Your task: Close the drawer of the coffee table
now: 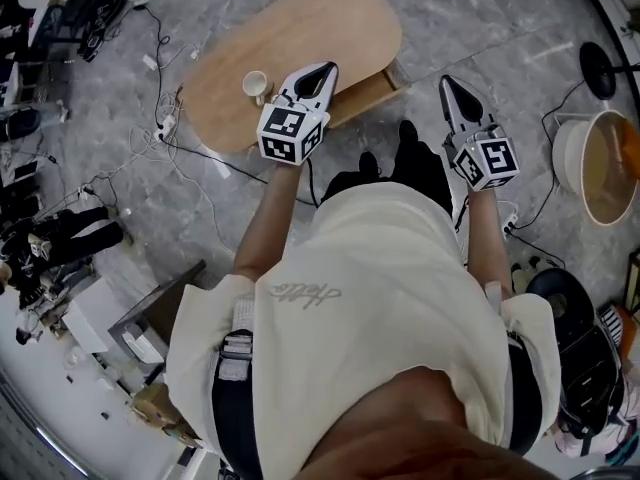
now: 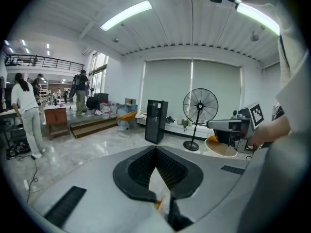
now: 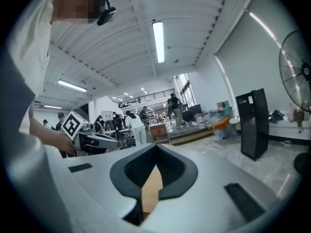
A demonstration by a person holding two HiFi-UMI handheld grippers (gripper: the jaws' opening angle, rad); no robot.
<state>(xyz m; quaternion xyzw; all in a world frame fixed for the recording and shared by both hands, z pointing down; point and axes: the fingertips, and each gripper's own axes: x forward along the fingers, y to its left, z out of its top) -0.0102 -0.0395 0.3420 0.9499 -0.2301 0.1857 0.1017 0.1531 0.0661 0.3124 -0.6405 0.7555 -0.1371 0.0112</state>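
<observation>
We see the open drawer [image 1: 370, 90] jutting from the worktop [image 1: 300, 28] toward us, with the closed, empty left tongs [image 1: 322, 73] nearer it than the closed, empty right tongs [image 1: 452, 88].

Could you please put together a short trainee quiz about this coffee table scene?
1. True or false: the small pale cup stands on the oval light-wood coffee table.
2. How does the table's wooden drawer stand? A) pulled out from the table's edge B) pushed fully in C) lying on the floor
3. Fill in: the jaws of the left claw and the right claw are ___, with nothing held between them.

Key: 1 true. 2 A. 3 shut.
</observation>
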